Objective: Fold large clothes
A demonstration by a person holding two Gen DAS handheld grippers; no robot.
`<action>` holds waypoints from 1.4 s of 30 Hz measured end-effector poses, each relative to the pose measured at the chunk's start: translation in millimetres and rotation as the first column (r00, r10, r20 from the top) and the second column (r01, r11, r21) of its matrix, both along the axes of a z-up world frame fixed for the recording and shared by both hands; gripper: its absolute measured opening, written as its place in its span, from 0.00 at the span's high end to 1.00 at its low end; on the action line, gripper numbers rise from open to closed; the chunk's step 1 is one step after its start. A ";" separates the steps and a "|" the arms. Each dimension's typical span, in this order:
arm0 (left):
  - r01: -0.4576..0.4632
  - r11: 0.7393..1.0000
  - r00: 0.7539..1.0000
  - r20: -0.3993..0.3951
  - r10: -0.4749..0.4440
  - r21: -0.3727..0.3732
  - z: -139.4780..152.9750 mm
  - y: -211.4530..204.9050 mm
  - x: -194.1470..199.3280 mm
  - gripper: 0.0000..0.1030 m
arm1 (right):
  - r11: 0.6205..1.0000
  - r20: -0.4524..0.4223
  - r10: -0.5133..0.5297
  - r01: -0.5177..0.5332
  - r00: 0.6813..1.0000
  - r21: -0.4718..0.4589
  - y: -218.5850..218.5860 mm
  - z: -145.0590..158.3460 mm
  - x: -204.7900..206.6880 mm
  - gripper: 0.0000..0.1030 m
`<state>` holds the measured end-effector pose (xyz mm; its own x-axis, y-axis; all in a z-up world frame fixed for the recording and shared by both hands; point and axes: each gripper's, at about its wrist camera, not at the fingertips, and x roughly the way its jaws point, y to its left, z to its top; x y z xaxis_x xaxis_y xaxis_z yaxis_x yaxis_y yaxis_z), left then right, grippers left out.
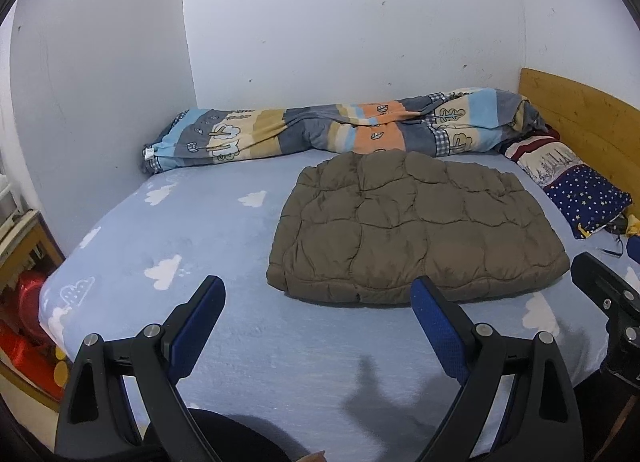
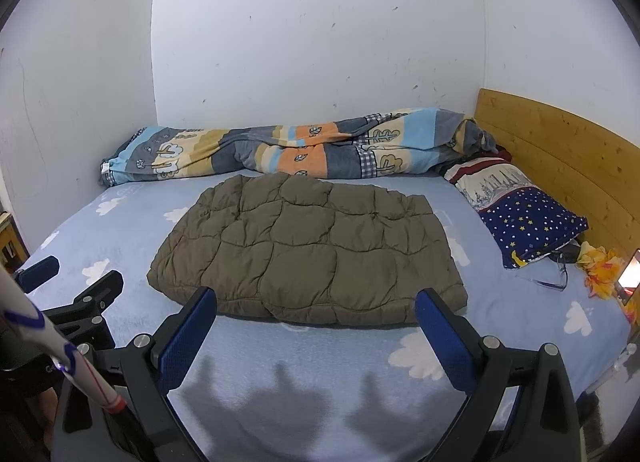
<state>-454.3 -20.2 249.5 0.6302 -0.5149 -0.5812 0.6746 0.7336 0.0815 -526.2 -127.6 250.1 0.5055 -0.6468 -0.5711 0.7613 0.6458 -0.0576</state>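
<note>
jacket position: we see the brown quilted jacket point(image 1: 416, 225) folded flat on the blue cloud-print bedsheet point(image 1: 200, 246); centre-right in the left wrist view, centre point(image 2: 308, 250) in the right wrist view.
jacket vs left claw: the left claw point(image 1: 318, 290) sits below the jacket in its frame; the right-hand finger tip overlaps the jacket's near edge in the picture, and we cannot tell whether it touches; the left-hand finger stands over bare sheet.
jacket vs right claw: the right claw point(image 2: 316, 302) is lower centre, both finger tips level with the jacket's near edge, the edge showing between them; we cannot tell contact.
left claw state: jaws spread wide, nothing held.
right claw state: jaws spread wide, nothing clamped, sheet visible between the blue pads point(image 2: 188, 338).
other claw seen: the right claw's black body shows at the right edge of the left wrist view; the left claw point(image 2: 72, 274) shows at the left edge of the right wrist view.
jacket long axis: we read it running left to right across both frames, near edge towards the claws, far edge beside the striped blanket point(image 1: 344, 125).
surroundings: blanket rolled along the white wall point(image 1: 340, 21); star-print pillow point(image 2: 528, 221) at right, by the wooden headboard point(image 2: 560, 149).
</note>
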 end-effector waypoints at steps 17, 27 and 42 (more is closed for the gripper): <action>-0.002 1.000 1.000 0.011 0.001 0.027 -0.7 -0.4 -0.4 0.10 | 1.000 -0.007 0.011 -0.011 1.000 -0.003 -0.1 -1.8 0.3 0.02; 0.000 1.000 1.000 0.005 0.000 0.028 -2.4 0.5 1.2 0.10 | 1.000 -0.009 0.013 -0.013 1.000 -0.001 -1.2 -4.0 -1.2 0.02; -0.013 1.000 1.000 -0.007 0.014 0.010 -2.1 6.8 1.1 0.10 | 1.000 -0.011 0.015 -0.015 1.000 -0.009 -0.6 -4.7 -6.7 0.02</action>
<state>-453.2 -13.4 247.4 0.6326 -0.5003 -0.5912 0.6653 0.7418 0.0842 -533.0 -128.2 245.4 0.5090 -0.6443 -0.5709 0.7507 0.6567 -0.0719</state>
